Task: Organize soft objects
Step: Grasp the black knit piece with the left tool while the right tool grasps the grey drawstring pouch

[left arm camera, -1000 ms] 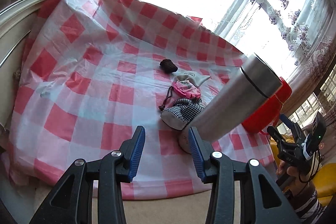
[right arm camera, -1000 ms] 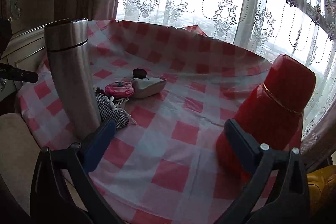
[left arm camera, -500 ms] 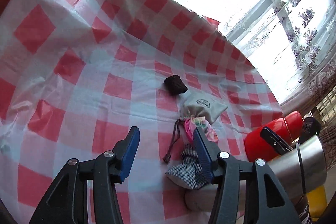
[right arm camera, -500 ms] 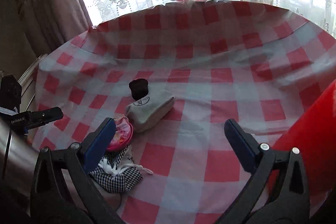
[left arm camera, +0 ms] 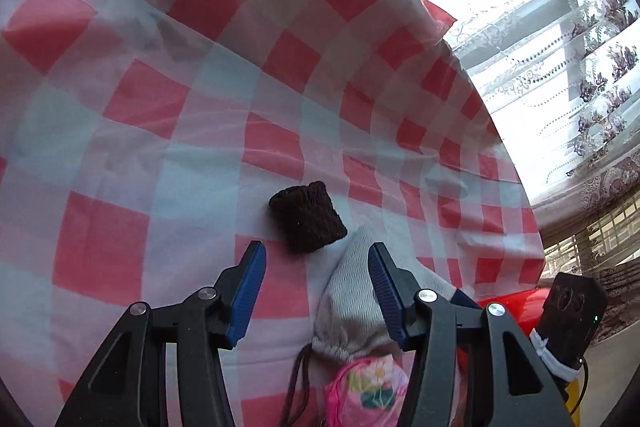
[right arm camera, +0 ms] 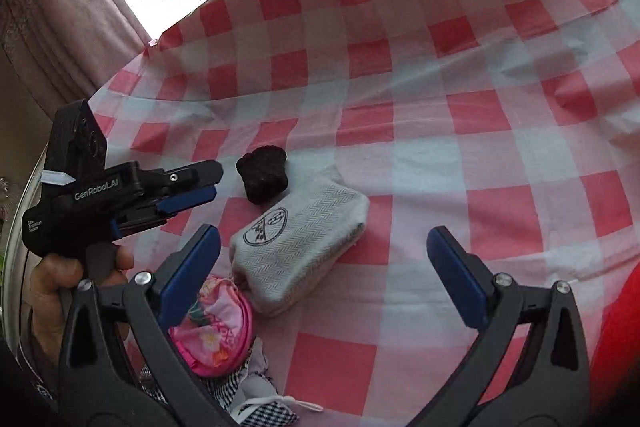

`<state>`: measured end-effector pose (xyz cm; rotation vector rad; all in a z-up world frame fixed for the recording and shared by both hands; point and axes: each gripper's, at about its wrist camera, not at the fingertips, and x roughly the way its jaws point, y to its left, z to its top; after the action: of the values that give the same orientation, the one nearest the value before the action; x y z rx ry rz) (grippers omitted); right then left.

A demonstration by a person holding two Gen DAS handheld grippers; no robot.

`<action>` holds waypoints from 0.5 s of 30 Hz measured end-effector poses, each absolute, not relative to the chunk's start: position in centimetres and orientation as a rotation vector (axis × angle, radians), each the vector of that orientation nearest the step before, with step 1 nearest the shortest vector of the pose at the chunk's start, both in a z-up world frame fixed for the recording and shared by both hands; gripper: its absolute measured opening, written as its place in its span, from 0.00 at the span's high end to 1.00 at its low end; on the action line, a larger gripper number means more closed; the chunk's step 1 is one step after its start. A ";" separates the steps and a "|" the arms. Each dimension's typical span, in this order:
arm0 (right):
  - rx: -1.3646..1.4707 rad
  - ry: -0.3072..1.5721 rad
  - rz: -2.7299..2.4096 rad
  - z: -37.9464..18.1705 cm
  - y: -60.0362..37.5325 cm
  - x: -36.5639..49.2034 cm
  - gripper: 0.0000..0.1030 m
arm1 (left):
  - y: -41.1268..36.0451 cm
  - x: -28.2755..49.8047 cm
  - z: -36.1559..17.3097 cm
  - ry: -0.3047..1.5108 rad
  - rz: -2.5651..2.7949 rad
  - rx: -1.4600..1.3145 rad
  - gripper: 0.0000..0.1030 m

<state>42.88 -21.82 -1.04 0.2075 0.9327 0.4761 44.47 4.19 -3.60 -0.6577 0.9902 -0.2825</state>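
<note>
A dark brown knitted piece [left arm camera: 306,217] lies on the red-and-white checked cloth [left arm camera: 132,99]. Beside it is a grey herringbone drawstring pouch [right arm camera: 304,247] with a round black stamp. A pink flowered pouch [right arm camera: 216,331] and a black-and-white checked pouch [right arm camera: 260,411] lie nearer to me. My left gripper [left arm camera: 316,287] is open with nothing between its fingers, its tips just short of the knitted piece [right arm camera: 262,179]. In the right wrist view the left gripper [right arm camera: 216,181] comes in from the left. My right gripper [right arm camera: 324,271] stands wide open above the grey pouch, holding nothing.
A red flask [right arm camera: 616,347] fills the lower right edge. A person's hand [right arm camera: 60,279] holds the left gripper's handle. Lace curtains [left arm camera: 580,27] and a bright window lie behind the table. A pink drape [right arm camera: 60,7] hangs at the left.
Both grippers moved forward and down toward the pile of pouches. The steel flask has passed out of both views. The left gripper's jaws stand a little wider than a second ago.
</note>
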 end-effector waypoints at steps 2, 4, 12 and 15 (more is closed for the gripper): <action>0.203 0.938 0.481 -1.4 -21.4 43.3 0.00 | 3.4 45.8 -4.0 1.008 -0.288 -0.638 0.47; 0.197 0.933 0.482 -1.7 -20.9 43.5 0.01 | 2.7 46.7 -4.4 1.030 -0.283 -0.610 0.47; 0.139 0.942 0.480 -3.8 -19.2 44.1 0.32 | 0.9 48.4 -5.8 1.071 -0.273 -0.505 0.48; 0.137 0.906 0.480 -3.8 -19.1 44.0 0.55 | -0.1 48.7 -6.1 1.093 -0.274 -0.434 0.77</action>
<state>44.03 -19.14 -3.79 0.1371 0.9061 0.4805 48.67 -0.07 -6.14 -0.4335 1.0925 -0.2739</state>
